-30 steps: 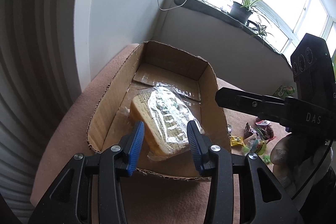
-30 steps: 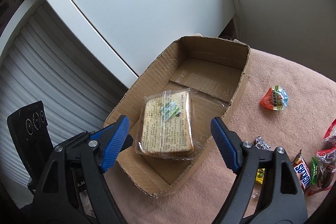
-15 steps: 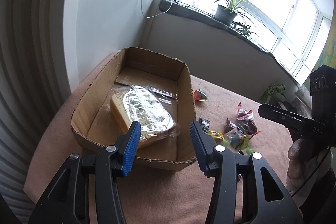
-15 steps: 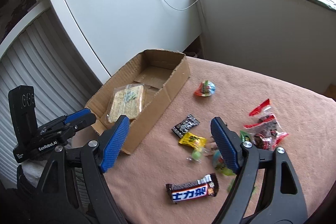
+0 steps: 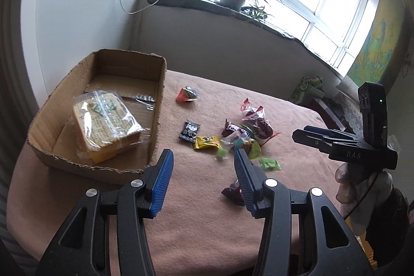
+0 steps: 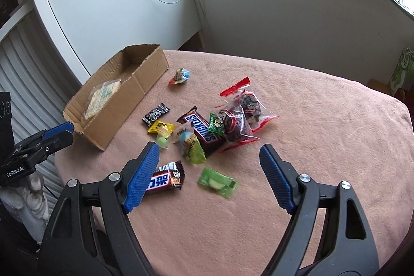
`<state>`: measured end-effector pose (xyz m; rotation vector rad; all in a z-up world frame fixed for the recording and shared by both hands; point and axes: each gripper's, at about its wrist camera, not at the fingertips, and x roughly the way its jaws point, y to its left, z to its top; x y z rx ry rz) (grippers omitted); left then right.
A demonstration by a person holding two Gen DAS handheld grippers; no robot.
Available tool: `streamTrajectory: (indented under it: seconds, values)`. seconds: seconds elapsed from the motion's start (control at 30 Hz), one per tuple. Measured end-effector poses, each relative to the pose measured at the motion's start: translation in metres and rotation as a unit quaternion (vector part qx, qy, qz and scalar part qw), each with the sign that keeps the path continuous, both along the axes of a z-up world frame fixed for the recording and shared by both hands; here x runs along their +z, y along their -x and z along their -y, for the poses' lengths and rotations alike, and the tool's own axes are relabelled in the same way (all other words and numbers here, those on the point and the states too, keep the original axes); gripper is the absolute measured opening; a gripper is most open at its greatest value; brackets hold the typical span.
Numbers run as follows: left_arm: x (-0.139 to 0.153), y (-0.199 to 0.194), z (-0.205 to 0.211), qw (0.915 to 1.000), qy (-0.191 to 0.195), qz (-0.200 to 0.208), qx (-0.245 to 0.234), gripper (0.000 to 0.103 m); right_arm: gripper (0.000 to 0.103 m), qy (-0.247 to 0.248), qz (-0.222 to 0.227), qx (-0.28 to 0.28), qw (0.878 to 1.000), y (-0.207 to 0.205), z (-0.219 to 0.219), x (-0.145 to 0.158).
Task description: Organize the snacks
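The wrapped cracker pack (image 5: pixel 107 124) now lies inside the cardboard box (image 5: pixel 157 105) at the tabletop's (image 6: pixel 323 126) left edge, no longer between any pads. Both tools have withdrawn from the box toward the loose snacks. The left tool (image 5: pixel 201 177) is empty, jaws apart; the right tool (image 6: pixel 207 172) stands wide apart, empty, above the green candy packet (image 6: pixel 217 182) and the small Snickers bar (image 6: pixel 165 179). One item is stowed; judged next: gathering the scattered pile, including the full-size Snickers bar (image 6: pixel 200 128).
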<state>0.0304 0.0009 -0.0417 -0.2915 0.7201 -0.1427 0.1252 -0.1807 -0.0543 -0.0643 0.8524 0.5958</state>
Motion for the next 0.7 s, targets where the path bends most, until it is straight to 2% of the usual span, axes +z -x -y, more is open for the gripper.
streamTrajectory:
  seconds: [0.13, 0.37, 0.43, 0.57, 0.7]
  values:
    - [-0.012, -0.006, 0.019, 0.9996, -0.004, -0.017, -0.022, 0.048, 0.082, 0.026, -0.010, 0.028, 0.999, 0.004, 0.003, -0.016]
    - [-0.026, -0.018, 0.053, 0.9967, -0.023, -0.038, -0.068, 0.048, 0.058, 0.108, -0.001, 0.107, 0.988, 0.011, -0.014, -0.042]
    - [-0.030, -0.022, 0.061, 0.9955, -0.033, -0.044, -0.078, 0.048, 0.054, 0.119, -0.004, 0.119, 0.986, 0.007, -0.016, -0.047]
    - [-0.039, -0.029, 0.072, 0.9918, -0.050, -0.061, -0.100, 0.048, 0.054, 0.135, -0.004, 0.138, 0.981, -0.001, -0.018, -0.056]
    - [-0.045, -0.035, 0.083, 0.9879, -0.075, -0.069, -0.116, 0.048, 0.054, 0.128, -0.017, 0.157, 0.979, -0.008, -0.017, -0.061]
